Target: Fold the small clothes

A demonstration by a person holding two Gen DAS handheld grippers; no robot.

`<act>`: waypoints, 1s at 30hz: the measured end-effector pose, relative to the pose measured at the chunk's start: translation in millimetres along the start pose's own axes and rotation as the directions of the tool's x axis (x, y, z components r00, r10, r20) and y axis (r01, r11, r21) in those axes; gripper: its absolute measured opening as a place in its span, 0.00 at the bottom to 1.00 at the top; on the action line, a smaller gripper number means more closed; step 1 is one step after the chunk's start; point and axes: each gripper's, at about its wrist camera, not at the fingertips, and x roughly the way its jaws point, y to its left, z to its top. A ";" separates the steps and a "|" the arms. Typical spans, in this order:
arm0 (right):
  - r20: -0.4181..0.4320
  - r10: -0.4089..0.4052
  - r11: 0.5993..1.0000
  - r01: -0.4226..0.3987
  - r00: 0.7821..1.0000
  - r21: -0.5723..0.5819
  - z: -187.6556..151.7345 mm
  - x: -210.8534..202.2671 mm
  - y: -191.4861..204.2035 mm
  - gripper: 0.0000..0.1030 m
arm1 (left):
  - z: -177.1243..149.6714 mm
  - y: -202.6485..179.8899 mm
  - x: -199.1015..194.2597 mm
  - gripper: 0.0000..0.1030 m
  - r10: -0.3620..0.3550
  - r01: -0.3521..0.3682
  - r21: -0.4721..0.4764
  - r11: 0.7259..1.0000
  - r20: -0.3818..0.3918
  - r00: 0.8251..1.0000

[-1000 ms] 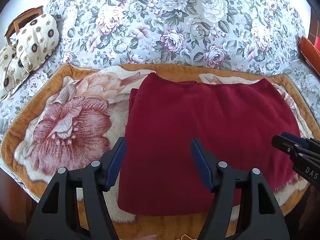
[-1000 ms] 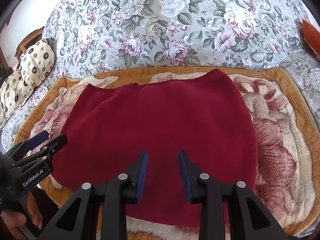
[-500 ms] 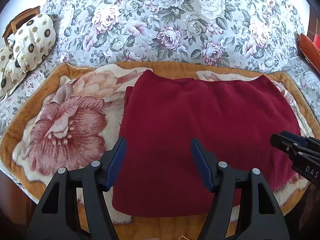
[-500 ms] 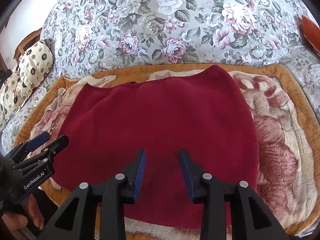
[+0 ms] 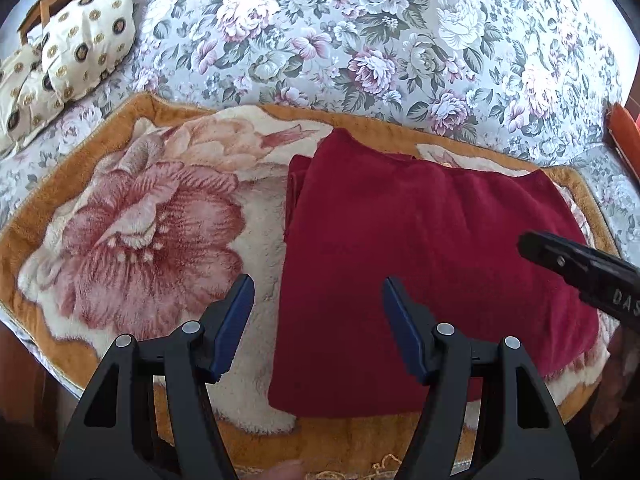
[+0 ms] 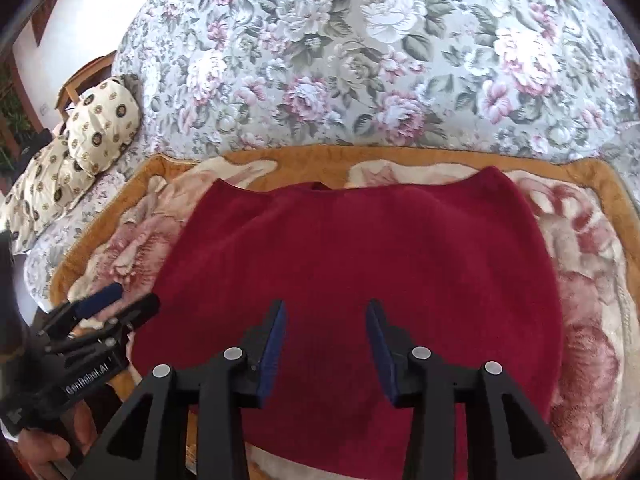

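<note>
A: Garment first. Which way does it lie?

B: The dark red garment [image 6: 352,272] lies flat with its long axis across the view, side to side. The straight near edge faces the grippers; the far edge has two raised corners and a dip between them, pointing toward the floral bedspread [image 6: 360,60].

A: Look?

B: Plush, fleece-like, plain dark red, already folded. In the left wrist view a second layer peeks out along its left side [image 5: 296,196]. It sits on the cream and orange rose blanket [image 5: 132,232], toward the right part of that blanket.

A: Grippers?

B: The left gripper [image 5: 318,308] tilts down over the garment's near left edge, fingers wide, nothing between them. One pad is over blanket, the other over red cloth. Contact with the cloth: cannot tell.

A: Right one?

B: The right gripper [image 6: 326,332] tilts down over the garment's near middle. Its jaws have just been opening and stand at a moderate gap, with nothing pinched. A hand [image 6: 44,444] grips the left tool, low left in the right view.

A: Further back?

B: Patterned cream pillows [image 6: 80,160] at far left on the bedspread.
</note>
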 end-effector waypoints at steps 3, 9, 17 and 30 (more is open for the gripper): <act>-0.043 0.055 0.998 -0.056 0.998 -0.025 26.2 28.7 25.1 0.44 | -13.7 22.3 2.4 0.64 -0.048 0.044 -0.108 0.993 -0.035 0.998; -0.147 0.103 0.995 -0.101 0.984 0.020 56.2 94.0 65.8 0.52 | -39.1 36.6 22.2 0.64 -0.156 0.129 -0.247 0.960 -0.096 0.983; -0.302 -0.061 0.977 -0.005 0.951 -0.215 62.4 171.7 137.1 0.67 | -51.8 31.9 27.0 0.80 -0.192 0.170 -0.294 0.941 -0.048 0.980; -0.128 0.068 0.969 -0.097 0.989 -0.229 80.9 96.5 90.2 0.14 | -37.8 -2.8 -18.3 0.25 -0.371 0.371 -0.201 0.906 0.041 0.928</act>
